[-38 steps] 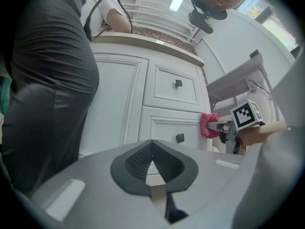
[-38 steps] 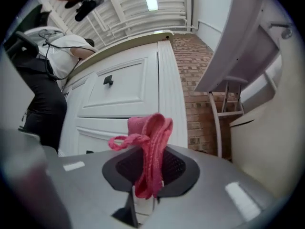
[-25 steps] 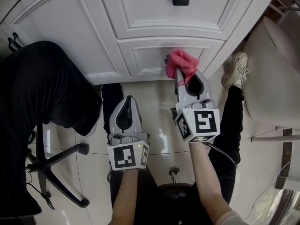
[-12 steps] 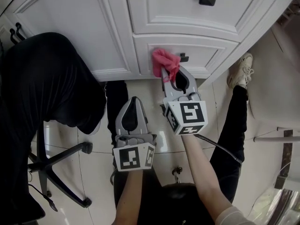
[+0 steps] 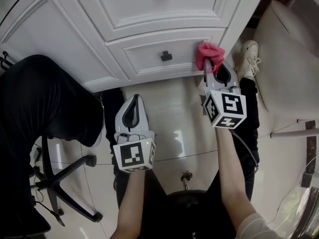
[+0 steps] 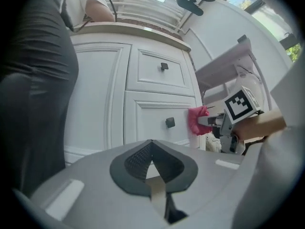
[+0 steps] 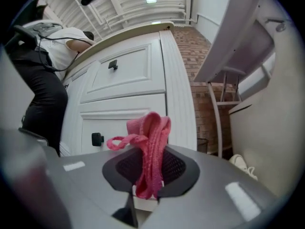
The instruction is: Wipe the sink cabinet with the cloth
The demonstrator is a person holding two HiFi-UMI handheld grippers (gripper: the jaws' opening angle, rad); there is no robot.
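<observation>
Wiping was judged under way: the pink cloth (image 5: 209,54), clamped in the right tool (image 5: 208,66), was held against the sink cabinet's (image 5: 60,34) lower drawer (image 5: 144,59), the left tool (image 5: 133,97) closed and empty.

A white sneaker (image 5: 247,59) rests on the glossy tiled floor (image 5: 174,118) at two o'clock in the head view. A black office chair's wheeled base (image 5: 62,176) sits at eight o'clock, with a person in black clothing (image 5: 40,108) at nine.
</observation>
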